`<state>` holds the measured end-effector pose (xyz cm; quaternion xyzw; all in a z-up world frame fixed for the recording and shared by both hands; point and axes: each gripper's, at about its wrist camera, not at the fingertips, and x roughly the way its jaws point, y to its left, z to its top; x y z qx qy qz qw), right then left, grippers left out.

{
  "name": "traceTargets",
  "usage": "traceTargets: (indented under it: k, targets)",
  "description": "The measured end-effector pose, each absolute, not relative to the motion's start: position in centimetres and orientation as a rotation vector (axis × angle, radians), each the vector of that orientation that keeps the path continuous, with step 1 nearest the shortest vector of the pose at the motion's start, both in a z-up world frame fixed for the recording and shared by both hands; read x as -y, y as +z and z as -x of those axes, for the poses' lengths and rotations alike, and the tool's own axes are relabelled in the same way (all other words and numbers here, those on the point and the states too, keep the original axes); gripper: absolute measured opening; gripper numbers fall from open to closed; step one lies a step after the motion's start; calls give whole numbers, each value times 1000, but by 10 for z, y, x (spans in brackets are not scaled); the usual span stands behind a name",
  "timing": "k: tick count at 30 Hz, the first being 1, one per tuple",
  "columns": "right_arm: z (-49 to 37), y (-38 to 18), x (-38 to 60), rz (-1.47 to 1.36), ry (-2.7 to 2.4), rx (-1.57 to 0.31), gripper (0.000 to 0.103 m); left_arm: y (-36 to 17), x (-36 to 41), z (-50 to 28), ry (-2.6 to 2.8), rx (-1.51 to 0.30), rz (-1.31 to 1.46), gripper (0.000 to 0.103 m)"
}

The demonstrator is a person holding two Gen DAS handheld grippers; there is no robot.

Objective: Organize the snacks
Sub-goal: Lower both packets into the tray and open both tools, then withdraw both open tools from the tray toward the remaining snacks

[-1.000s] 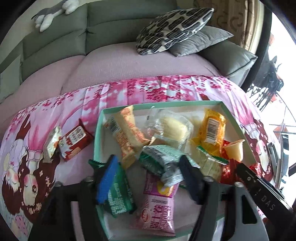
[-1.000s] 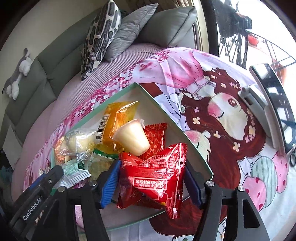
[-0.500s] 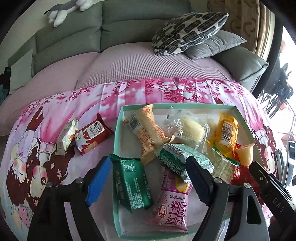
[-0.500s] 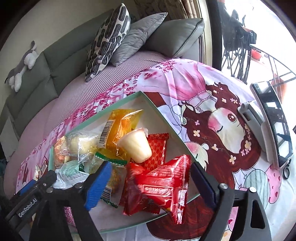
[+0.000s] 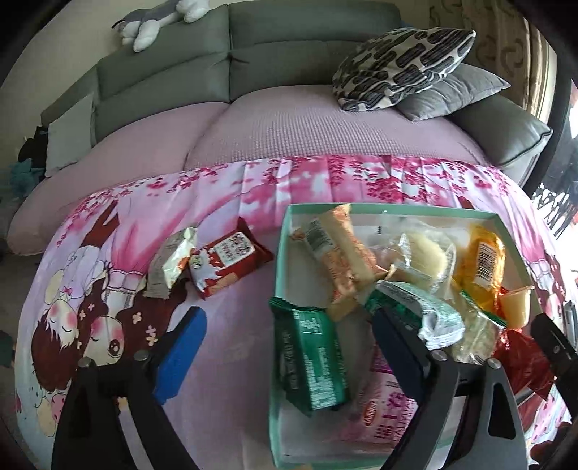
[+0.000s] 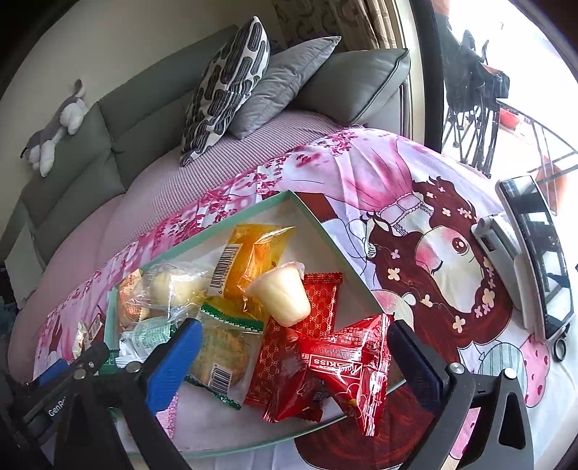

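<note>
A mint green tray [image 5: 390, 209] [image 6: 343, 258] on the pink cartoon cloth holds several snack packets. A green packet [image 5: 310, 365] lies at its left side, a red Kiss packet [image 6: 346, 361] at its near right corner, a jelly cup [image 6: 283, 294] beside it. A red packet [image 5: 225, 260] and a silver packet [image 5: 173, 260] lie on the cloth left of the tray. My left gripper [image 5: 289, 347] is open and empty above the tray's left wall. My right gripper [image 6: 292, 358] is open and empty above the red Kiss packet.
A grey sofa with a patterned pillow [image 5: 401, 59] and a plush toy [image 5: 155, 21] stands behind the table. A phone on a stand [image 6: 534, 253] sits at the right on the cloth. The window and balcony are at the far right.
Both grippers opened wide and pulled back and up. The green packet left the left jaws and lies in the tray. The red Kiss packet left the right jaws and lies in the tray's corner.
</note>
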<state>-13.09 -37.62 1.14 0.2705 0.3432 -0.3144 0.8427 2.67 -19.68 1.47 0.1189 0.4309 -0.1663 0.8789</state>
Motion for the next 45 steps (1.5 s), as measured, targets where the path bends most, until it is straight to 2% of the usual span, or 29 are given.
traceTargets:
  k: [2, 18, 45]
  targets:
    - [131, 12, 376, -569, -662, -721, 103, 15, 194, -28, -333, -894, -245, 99]
    - [117, 24, 356, -551, -598, -706, 103, 15, 183, -31, -319, -905, -252, 99]
    - [49, 30, 268, -389, -477, -783, 103, 19, 87, -80, -200, -958, -134, 99]
